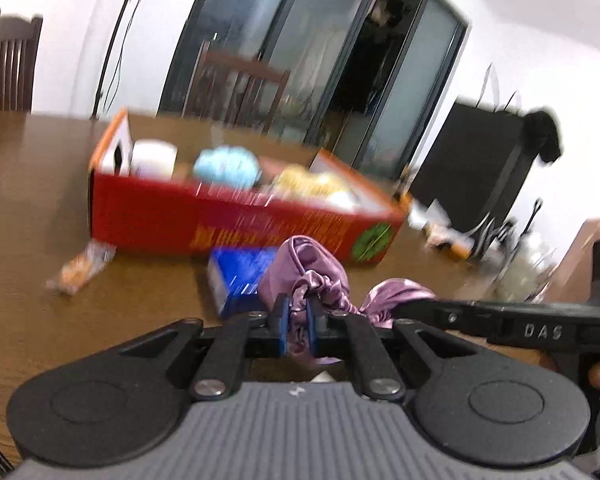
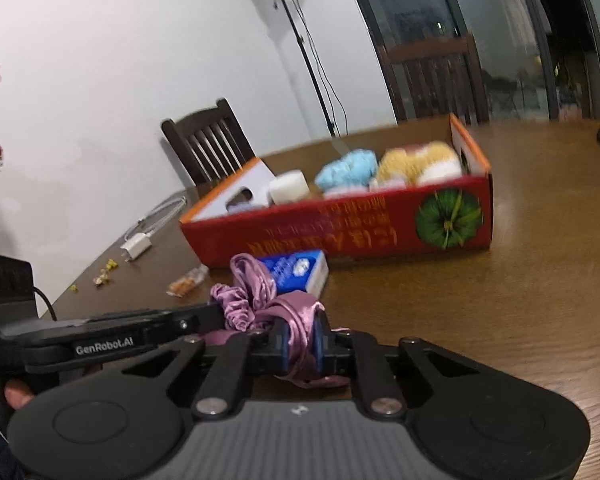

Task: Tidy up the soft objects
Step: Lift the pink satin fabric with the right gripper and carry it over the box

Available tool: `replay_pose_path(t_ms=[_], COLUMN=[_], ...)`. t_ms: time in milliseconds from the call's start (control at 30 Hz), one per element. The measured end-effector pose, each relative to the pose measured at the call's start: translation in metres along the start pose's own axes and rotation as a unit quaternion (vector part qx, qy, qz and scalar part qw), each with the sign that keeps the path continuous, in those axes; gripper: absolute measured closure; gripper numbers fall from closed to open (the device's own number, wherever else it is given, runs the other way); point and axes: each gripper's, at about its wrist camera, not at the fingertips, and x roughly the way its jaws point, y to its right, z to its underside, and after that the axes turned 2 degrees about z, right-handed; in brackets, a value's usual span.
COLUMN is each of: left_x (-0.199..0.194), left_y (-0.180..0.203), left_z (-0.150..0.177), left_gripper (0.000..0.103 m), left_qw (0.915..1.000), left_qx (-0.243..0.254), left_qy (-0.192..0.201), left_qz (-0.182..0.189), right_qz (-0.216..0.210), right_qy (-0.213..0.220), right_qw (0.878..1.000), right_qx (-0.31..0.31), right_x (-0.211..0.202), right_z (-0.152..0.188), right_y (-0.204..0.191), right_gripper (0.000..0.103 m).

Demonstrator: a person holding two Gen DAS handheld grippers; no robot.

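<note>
1. The left gripper is closed on a fold of the purple satin cloth; its blue pads pinch the gathered, ruffled part of the fabric.
2. The right gripper is also closed on the same purple satin cloth, at another edge, so both tools hold one piece together. The cloth sits just above the wooden table, near its front edge; whether it touches the wood cannot be told.
3. Just behind the cloth lies a small blue packet, and behind that stands the red cardboard box.
4. Inside the box there are already soft things: a white roll, a light blue fluffy item and a yellow fluffy item. So the task seems partly done.
5. What is left, as a judgement: the purple cloth is not yet in the box, and perhaps the blue packet also. A small snack wrapper on the table is probably not part of the task.
6. Writing: the side of one gripper reads "GenRobot.AI", the other "DAS". The box carries yellow characters, upside down and too blurred to read, beside a green round picture.
</note>
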Motion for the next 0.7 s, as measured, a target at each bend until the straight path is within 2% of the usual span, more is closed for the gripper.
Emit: replay_pose_path(t_ms=[100,233,333,433,567,700], left_x=[-0.024,-0.057,-0.074,-0.088,-0.099,-0.096], left_y=[0.013,0.037,0.045,0.045,0.032,0.020], left_z=[-0.009,-0.008,0.008,0.035,0.067,0.081], left_gripper=[0.093,0.093,0.093,0.089,0.048,0.046], left_qw=[0.9995,0.9987,0.9997,0.9998,0.9957,0.9909], left_qx=[-0.011,0.014,0.009,-0.012,-0.067,-0.107], left_qy=[0.027,0.047,0.022,-0.011,-0.034,-0.059], left_qz=[0.013,0.017,0.002,-0.014,-0.055,-0.055], right_qz=[-0.004,-0.018,-0.037,-0.063,-0.084,-0.079], right_qy=[0.034,0.063,0.054,0.016,-0.032,-0.067], right_qw=[0.999,0.997,0.997,0.998,0.996,0.994], right_qx=[-0.015,-0.047,-0.038,-0.005,0.016,0.020], right_x=[-0.030,-0.070,-0.085,-0.085,-0.080,-0.065], right_z=[-0.007,-0.008,0.004,0.024,0.052,0.067], right_y=[-0.011,-0.029,-0.030,-0.025,-0.022,-0.018], right_gripper=[0.092,0.092,0.092,0.092,0.092,0.092])
